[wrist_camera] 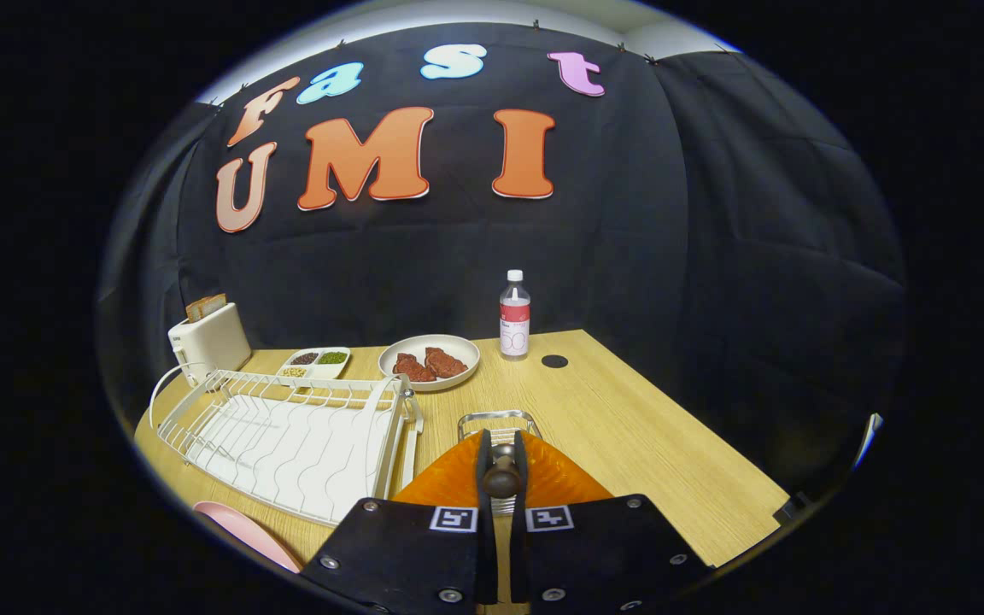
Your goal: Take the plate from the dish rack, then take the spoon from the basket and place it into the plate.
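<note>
Two fingers of the gripper are clamped on the dark spoon handle, above the orange basket. The pink plate lies well apart, beside the empty dish rack. With a thin hold, the spoon may turn or slip during carrying.

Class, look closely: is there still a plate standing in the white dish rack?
No: the dish rack holds no plate; a pink plate lies on the table beside it.
</note>
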Tool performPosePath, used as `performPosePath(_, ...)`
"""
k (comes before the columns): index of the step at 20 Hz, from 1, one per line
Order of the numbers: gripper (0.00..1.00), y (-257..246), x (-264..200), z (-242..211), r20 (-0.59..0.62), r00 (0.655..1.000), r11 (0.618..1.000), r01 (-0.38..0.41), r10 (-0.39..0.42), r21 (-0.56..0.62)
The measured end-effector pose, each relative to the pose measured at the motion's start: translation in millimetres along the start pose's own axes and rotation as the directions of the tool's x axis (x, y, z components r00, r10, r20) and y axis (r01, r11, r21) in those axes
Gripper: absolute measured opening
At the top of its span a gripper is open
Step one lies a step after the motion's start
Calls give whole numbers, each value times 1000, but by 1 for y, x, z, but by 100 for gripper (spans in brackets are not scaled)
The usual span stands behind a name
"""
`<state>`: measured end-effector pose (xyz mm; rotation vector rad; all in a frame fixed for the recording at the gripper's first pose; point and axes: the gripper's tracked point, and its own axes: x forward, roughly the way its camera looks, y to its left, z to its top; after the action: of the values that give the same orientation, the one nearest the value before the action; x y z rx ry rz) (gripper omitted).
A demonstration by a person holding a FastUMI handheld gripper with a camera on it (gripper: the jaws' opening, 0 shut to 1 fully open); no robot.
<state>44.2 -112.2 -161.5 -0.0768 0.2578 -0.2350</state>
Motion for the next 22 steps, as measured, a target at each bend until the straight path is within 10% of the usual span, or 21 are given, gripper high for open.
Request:
performPosePath(11,6,59,-110,20,66,998,999,-19,21,-32)
performPosePath(22,6,189,-179,-34,10,978,977,-208,209,-48)
